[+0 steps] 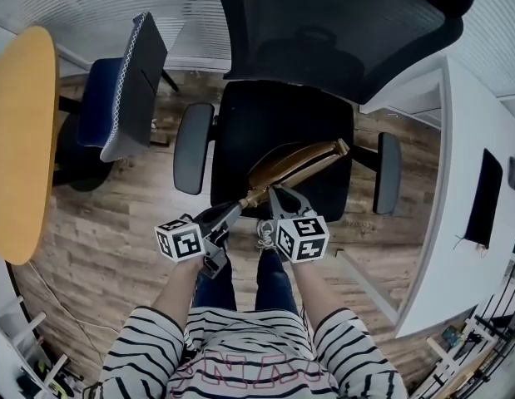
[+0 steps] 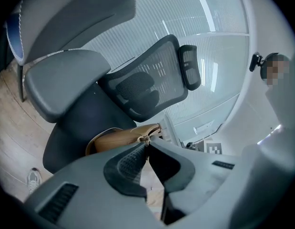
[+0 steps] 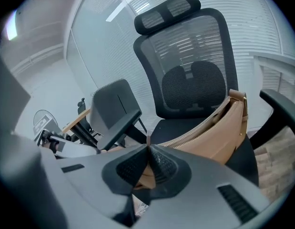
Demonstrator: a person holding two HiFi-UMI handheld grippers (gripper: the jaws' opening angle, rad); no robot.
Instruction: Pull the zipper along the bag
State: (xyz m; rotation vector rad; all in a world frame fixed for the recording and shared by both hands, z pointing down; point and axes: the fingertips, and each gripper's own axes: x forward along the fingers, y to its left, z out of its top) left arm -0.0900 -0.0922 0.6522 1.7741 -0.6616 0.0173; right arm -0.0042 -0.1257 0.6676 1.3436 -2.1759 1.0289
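Head view had the tan bag [image 1: 294,166] lying on the seat of the black office chair [image 1: 265,115], with the left gripper [image 1: 241,204] at its near tip and the right gripper [image 1: 276,193] just beside it on the top edge. Left gripper view: the jaws were pinched tight on that end of the bag. Right gripper view: the jaws were clamped together on the zipper [image 3: 204,125] at its near end, and the bag's mouth gaped open beyond them.

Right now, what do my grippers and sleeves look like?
The left gripper and right gripper match: dark grey bodies, textured black pads on the jaws, and a white cube with black square markers on each. The sleeves are striped black and white.
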